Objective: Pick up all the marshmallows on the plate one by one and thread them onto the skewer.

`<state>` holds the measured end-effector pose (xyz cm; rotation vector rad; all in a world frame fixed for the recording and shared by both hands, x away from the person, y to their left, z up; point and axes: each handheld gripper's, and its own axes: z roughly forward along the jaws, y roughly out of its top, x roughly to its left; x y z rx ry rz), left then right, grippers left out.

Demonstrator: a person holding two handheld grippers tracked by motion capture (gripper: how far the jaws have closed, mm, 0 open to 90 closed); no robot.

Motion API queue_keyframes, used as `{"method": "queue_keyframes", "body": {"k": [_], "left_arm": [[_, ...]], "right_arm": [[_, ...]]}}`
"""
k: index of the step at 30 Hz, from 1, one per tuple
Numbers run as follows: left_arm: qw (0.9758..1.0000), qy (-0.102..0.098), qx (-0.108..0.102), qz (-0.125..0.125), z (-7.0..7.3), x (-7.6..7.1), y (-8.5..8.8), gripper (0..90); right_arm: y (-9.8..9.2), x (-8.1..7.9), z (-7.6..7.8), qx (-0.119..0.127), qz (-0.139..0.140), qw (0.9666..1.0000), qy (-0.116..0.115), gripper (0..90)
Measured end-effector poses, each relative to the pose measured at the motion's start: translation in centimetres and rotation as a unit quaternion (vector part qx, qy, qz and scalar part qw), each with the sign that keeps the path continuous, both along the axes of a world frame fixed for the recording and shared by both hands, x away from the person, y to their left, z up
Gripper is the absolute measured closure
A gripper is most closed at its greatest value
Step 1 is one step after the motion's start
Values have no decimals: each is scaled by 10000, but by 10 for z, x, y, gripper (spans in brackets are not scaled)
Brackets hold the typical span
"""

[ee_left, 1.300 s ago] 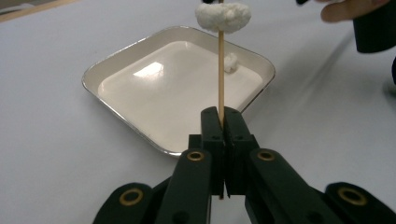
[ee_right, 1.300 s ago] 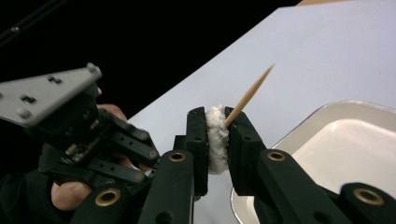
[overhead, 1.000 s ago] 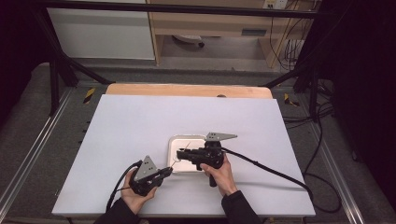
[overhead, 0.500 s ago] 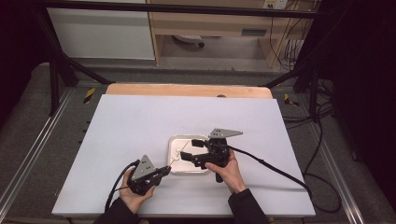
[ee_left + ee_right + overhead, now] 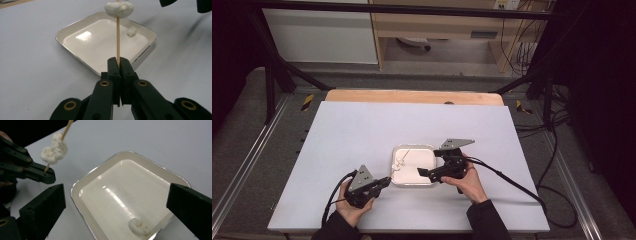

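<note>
Skewer, thin and wooden (image 5: 118, 37): your left gripper (image 5: 117, 65) has its jaws pinched tight on the lower end, the stick slanting up over the near-left corner of the white square tray with the silvery rim (image 5: 394, 152). White puffy pieces, marshmallow-like (image 5: 53, 148), sit threaded on the stick above the tray; I cannot tell how many.

One loose white piece (image 5: 139, 226) lies inside the tray, near a corner, apart from the skewer.

Your right gripper (image 5: 424, 172) hangs over the tray's right side. Its jaws have just been opening and now stand wide apart, nothing between them; the loose piece lies in the tray below them.

Progress, as I judge it: threading is partly done, pieces already on the stick. Left to do: take up the last piece from the tray and push it onto the free tip. Keep the left grip steady and the stick angled over the tray.
</note>
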<state>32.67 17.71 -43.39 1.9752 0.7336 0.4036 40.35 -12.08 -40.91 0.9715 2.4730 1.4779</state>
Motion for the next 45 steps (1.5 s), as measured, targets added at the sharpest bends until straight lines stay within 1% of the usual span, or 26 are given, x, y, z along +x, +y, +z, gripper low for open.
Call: {"method": "queue_keyframes", "body": {"k": [6,9,13,15,17,19,21,23,26,28,32,37,39,42,45], "left_arm": [[10000,24,7,5,0,0,1,886],[10000,50,3,21,0,0,1,886],[10000,55,4,15,0,0,1,886],[10000,55,10,10,-1,0,1,886],[10000,56,7,-4,-1,0,1,886],[10000,56,15,-15,-1,0,1,886],[10000,55,45,-37,-1,1,1,886],[10000,57,49,-39,-1,1,0,886],[10000,59,38,-39,-1,1,0,886],[10000,60,42,-40,-1,1,0,886],[10000,51,40,-55,-1,1,0,886],[10000,41,47,-60,-1,1,0,886],[10000,34,43,-58,-1,1,0,886],[10000,38,52,-59,-1,1,-1,886],[10000,34,50,-63,-1,1,-1,886]], "right_arm": [[-2,2,-6,-469,34,9989,-47,27],[-1,4,-9,-621,80,9980,-34,33],[0,7,-15,-814,176,9965,-51,100],[1,9,-18,-914,233,9955,-2,165],[2,11,-21,-978,262,9949,39,209],[3,12,-24,-1052,279,9941,24,277],[4,14,-26,-1101,273,9935,15,313],[5,15,-28,-1142,276,9930,-75,366],[6,17,-31,-1226,297,9919,-115,434],[6,18,-32,-1318,352,9905,-147,475],[7,18,-33,-1379,394,9895,-155,528],[8,19,-35,-1472,451,9878,-239,584],[8,19,-36,-1502,491,9872,-209,594],[11,18,-36,-1660,582,9841,-244,610],[11,18,-35,-1675,572,9840,-212,624]]}}
